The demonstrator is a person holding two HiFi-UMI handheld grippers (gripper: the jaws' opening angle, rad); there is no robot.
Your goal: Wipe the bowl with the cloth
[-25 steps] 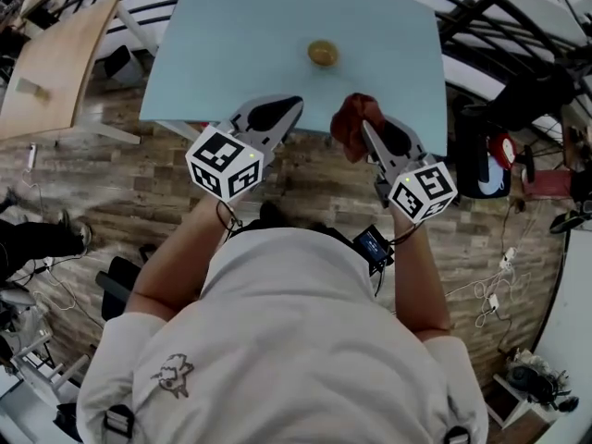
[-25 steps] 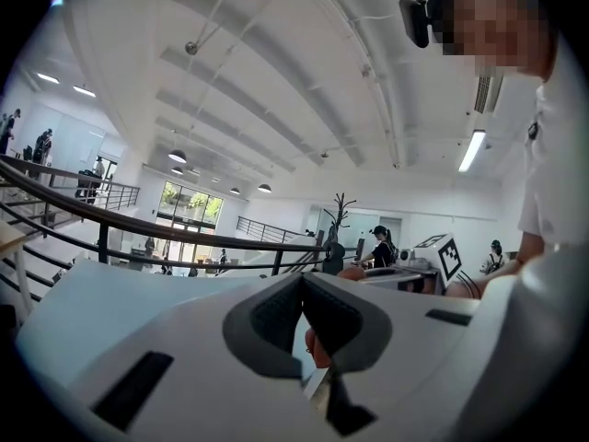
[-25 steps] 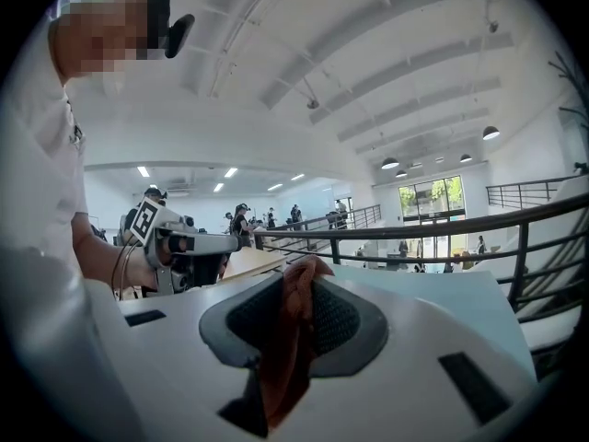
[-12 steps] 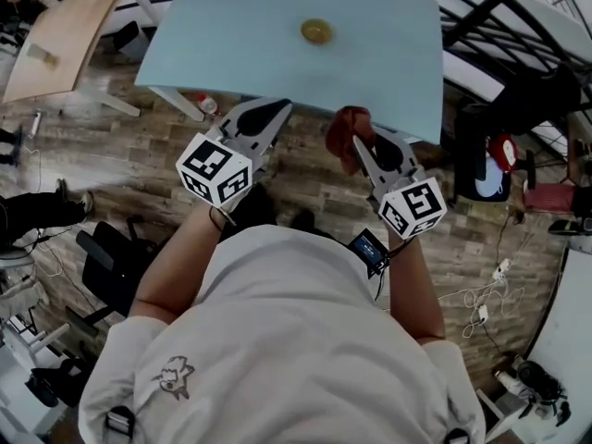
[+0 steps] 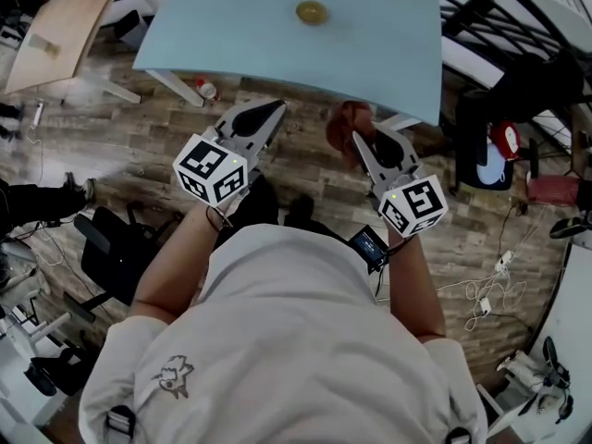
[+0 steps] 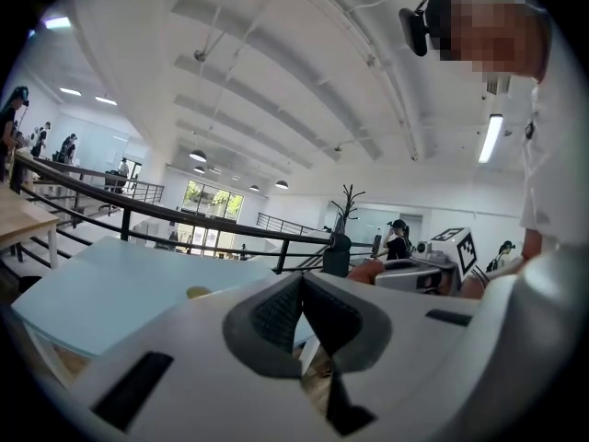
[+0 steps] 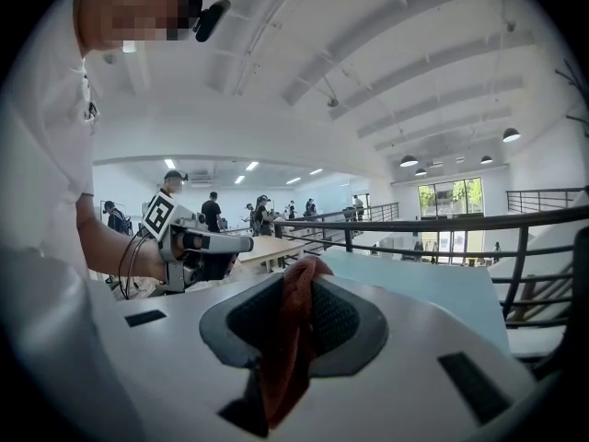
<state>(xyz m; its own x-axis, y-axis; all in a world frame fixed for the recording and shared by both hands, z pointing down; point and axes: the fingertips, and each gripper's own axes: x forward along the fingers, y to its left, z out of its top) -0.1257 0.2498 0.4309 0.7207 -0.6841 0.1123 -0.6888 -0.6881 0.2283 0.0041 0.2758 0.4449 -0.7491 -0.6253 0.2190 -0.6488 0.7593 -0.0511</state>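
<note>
Left claw [image 6: 302,280]: my jaws are pressed together pad to pad, with nothing between them.
Right claw [image 7: 303,279]: my jaws are clamped on the cloth [image 7: 287,339].
Cloth: rust-red and bunched. A fold sticks out past the jaw tips and a tail hangs down behind the pads.
Bowl [image 5: 312,12]: small and yellowish. It stands upright on the far part of the light blue table [image 5: 277,49], touching neither claw and well apart from the cloth.
Claw positions: I hold both out in front of my body, side by side and apart, the left one at the left of the head view. Both are over the wood-plank floor [image 5: 301,160], short of the table's near edge.
Claw direction: both point toward the table, and the right tip lies near the table's edge.
Marker cubes: one sits at the rear of each claw, the left cube [image 5: 215,166] and the right cube [image 5: 413,204], just ahead of my wrists.
Surroundings: a bare wooden table [image 5: 55,30] stands off to the upper left, and a black railing [image 6: 184,219] runs beyond the blue table.
</note>
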